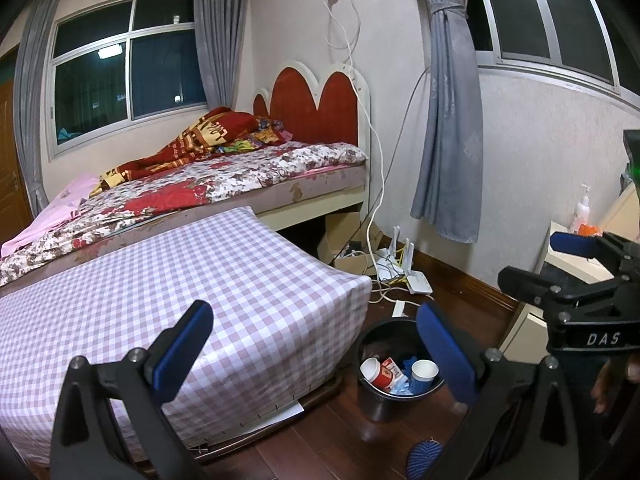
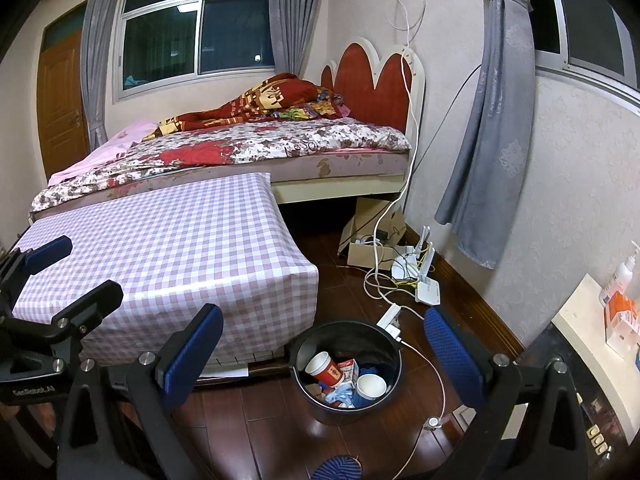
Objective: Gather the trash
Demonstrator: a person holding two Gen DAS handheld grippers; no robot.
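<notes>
Low in both frames, a black trash bin (image 2: 347, 376) stands on the dark wooden floor (image 2: 280, 432) just beside the corner of a surface draped in a pink-and-white checked cloth (image 2: 160, 248), whose hanging edge drops close to the bin's rim. Inside the bin lie a red-and-white paper cup (image 2: 325, 369), a white paper cup (image 2: 371, 386), a small carton and crumpled blue scraps. The left claw (image 1: 316, 348) is spread wide and holds nothing, its blue pads framing the cloth corner and the bin in the left wrist view. The right claw (image 2: 324, 350) is likewise wide and bare, its pads set either side of the bin in the right wrist view; each claw also shows at the edge of the other's frame. Behind the surface, across the upper middle, a bed (image 2: 248, 148) with a floral cover and red headboard runs along the wall, leaving a strip of open floor between the cloth edge and the right-hand wall. That strip is crossed by white cables (image 2: 380, 280), a router (image 2: 428, 290) and a cardboard box (image 2: 370, 254) near the bed's foot, and one cable trails past the bin toward the lower right. A pale cabinet (image 2: 580, 320) closes the far right edge, and a blue striped slipper (image 2: 340, 468) sits at the bottom edge.
</notes>
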